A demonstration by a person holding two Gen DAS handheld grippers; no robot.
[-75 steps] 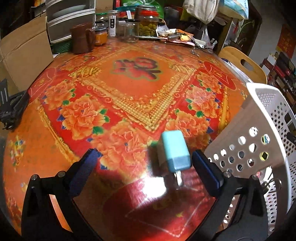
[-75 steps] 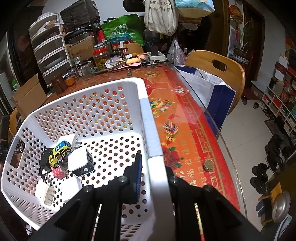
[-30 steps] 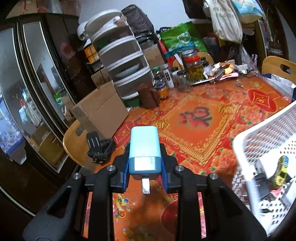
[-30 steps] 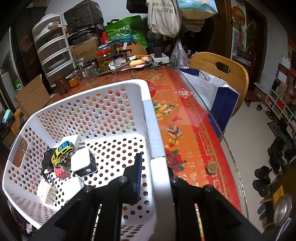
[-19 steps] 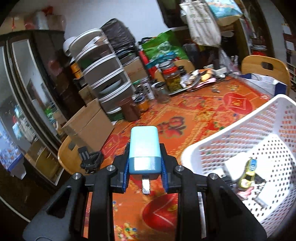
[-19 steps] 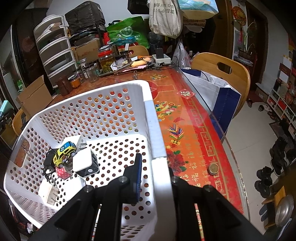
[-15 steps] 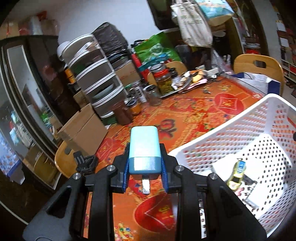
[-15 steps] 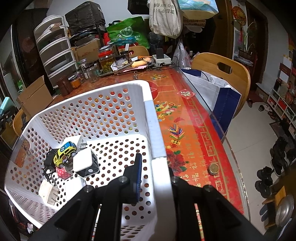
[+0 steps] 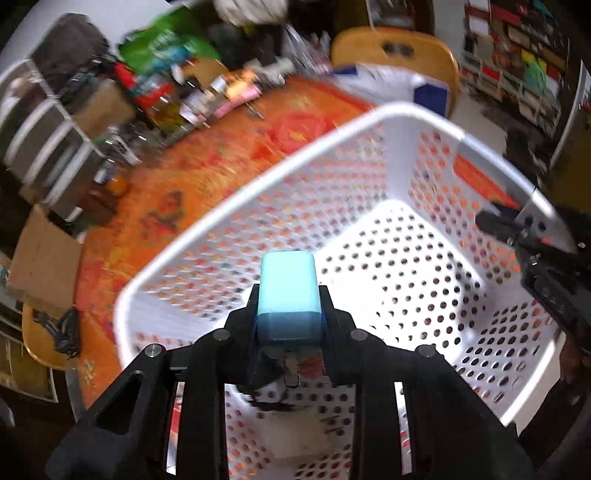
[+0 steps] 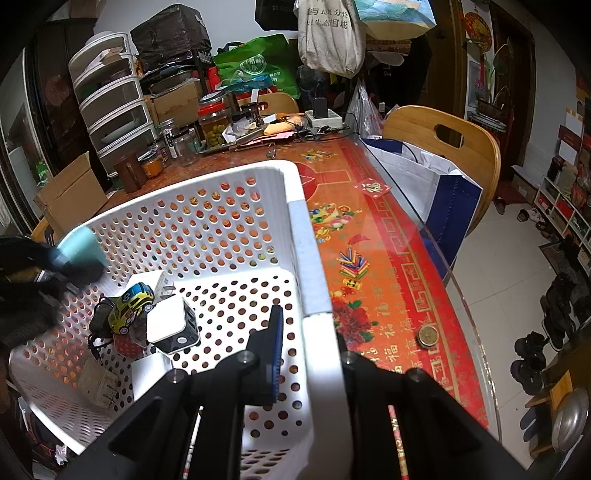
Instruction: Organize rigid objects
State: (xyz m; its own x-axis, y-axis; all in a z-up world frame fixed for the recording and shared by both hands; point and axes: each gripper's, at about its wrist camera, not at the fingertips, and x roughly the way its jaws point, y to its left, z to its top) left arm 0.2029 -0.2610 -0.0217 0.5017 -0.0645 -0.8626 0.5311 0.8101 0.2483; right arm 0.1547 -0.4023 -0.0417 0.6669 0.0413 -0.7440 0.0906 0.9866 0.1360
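Charger (image 9: 287, 291) now above basket (image 9: 402, 110) interior

Lived-in home dining area. Landmark: table (image 10: 384, 258) with a red floral cloth under glass. At its far end sit pickle jars (image 10: 213, 122) and clutter; behind those, plastic drawers (image 10: 114, 110) and hanging bags (image 10: 328, 33). Wooden chair (image 10: 443, 147) at its right side, shoes (image 10: 532, 362) on the tiled floor beyond.
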